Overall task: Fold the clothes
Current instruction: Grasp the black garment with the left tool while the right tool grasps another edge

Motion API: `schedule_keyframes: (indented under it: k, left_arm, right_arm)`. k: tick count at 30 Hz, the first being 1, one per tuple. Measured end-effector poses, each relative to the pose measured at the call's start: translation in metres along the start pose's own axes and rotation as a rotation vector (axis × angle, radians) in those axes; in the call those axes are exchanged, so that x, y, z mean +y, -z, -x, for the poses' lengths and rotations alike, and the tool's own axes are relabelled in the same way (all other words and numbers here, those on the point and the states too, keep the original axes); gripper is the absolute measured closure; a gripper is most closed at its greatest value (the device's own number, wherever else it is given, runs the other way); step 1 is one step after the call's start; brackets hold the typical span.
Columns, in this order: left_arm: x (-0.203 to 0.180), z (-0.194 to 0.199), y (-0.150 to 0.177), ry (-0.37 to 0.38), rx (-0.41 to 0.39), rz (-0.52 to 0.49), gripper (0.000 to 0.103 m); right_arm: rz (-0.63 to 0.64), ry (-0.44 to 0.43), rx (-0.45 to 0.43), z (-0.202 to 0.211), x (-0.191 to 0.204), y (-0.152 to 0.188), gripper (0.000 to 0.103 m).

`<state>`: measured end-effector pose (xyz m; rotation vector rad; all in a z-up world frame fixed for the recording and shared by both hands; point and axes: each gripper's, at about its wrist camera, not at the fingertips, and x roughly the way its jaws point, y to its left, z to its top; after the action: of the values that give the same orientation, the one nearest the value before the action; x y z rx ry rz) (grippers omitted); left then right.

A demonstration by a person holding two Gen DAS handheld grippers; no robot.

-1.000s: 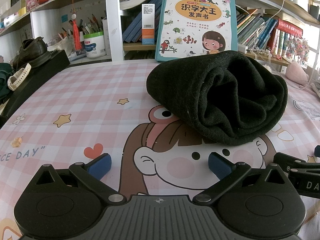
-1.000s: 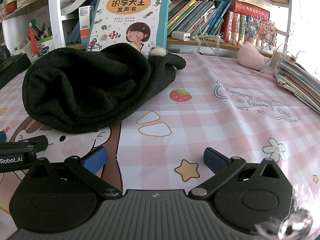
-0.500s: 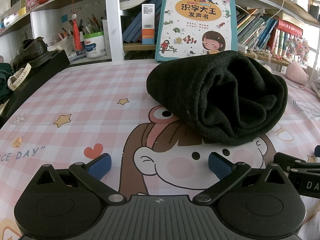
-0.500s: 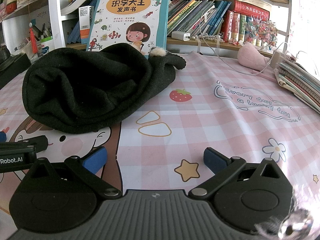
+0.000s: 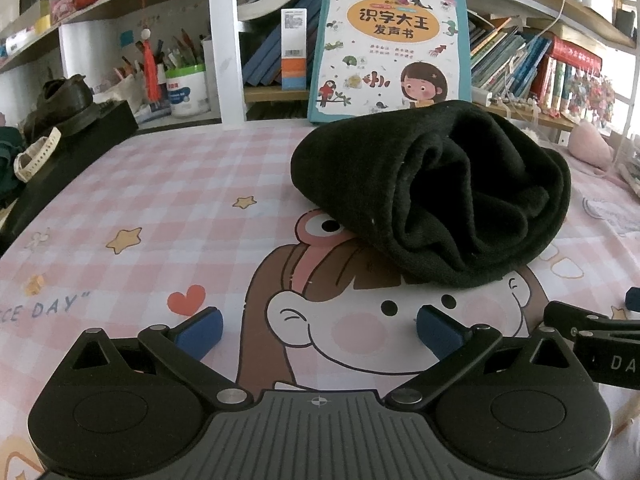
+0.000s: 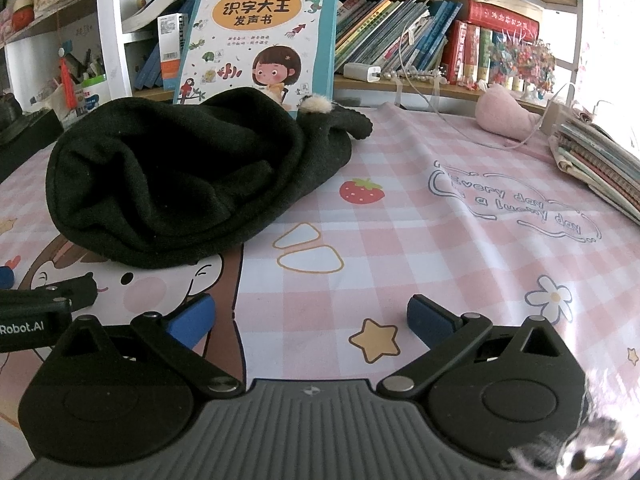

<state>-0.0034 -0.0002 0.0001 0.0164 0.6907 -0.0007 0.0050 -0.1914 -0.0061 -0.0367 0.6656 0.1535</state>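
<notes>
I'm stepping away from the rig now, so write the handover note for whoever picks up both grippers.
Left gripper: open, empty, low over the tablecloth, short of the garment.
Right gripper: open, empty, beside the left one, garment ahead to its left.
Black garment: bundled in a loose folded heap mid-table, in front of the picture book; nothing touches it.
Done: it looks folded over on itself.
Left: judge whether the fold is tidy enough; if not, regrasp and flatten.
</notes>
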Motion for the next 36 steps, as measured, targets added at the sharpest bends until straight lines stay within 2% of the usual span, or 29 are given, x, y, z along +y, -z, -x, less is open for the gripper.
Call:
schedule_keyframes:
  k: [6, 14, 18, 21, 26, 31, 36]
  left_arm:
    - [0.002, 0.009, -0.003, 0.023, -0.051, 0.002, 0.000]
    - [0.012, 0.012, -0.030, 0.063, -0.079, -0.005, 0.000]
    - [0.012, 0.015, -0.038, 0.077, -0.127, -0.015, 0.000]
    - [0.007, 0.012, -0.042, 0.087, -0.177, -0.058, 0.000]
    - [-0.011, 0.000, -0.051, 0.102, -0.182, -0.141, 0.000]
    - [-0.027, 0.001, -0.060, 0.113, -0.236, -0.214, 0.000]
    - [-0.033, 0.001, -0.062, 0.064, -0.273, -0.273, 0.000]
  right_arm:
    - [-0.021, -0.011, -0.040, 0.006, -0.004, -0.003, 0.000]
    - [-0.092, -0.111, -0.160, 0.019, -0.018, -0.030, 0.000]
    - [-0.114, -0.132, -0.164, 0.016, -0.028, -0.044, 0.000]
    - [-0.094, -0.145, -0.193, 0.013, -0.031, -0.048, 0.000]
    - [0.026, -0.188, -0.290, 0.014, -0.030, -0.055, 0.000]
    - [0.063, -0.214, -0.214, -0.005, -0.030, -0.079, 0.000]
    - [-0.027, -0.279, -0.180, -0.025, -0.041, -0.096, 0.002]
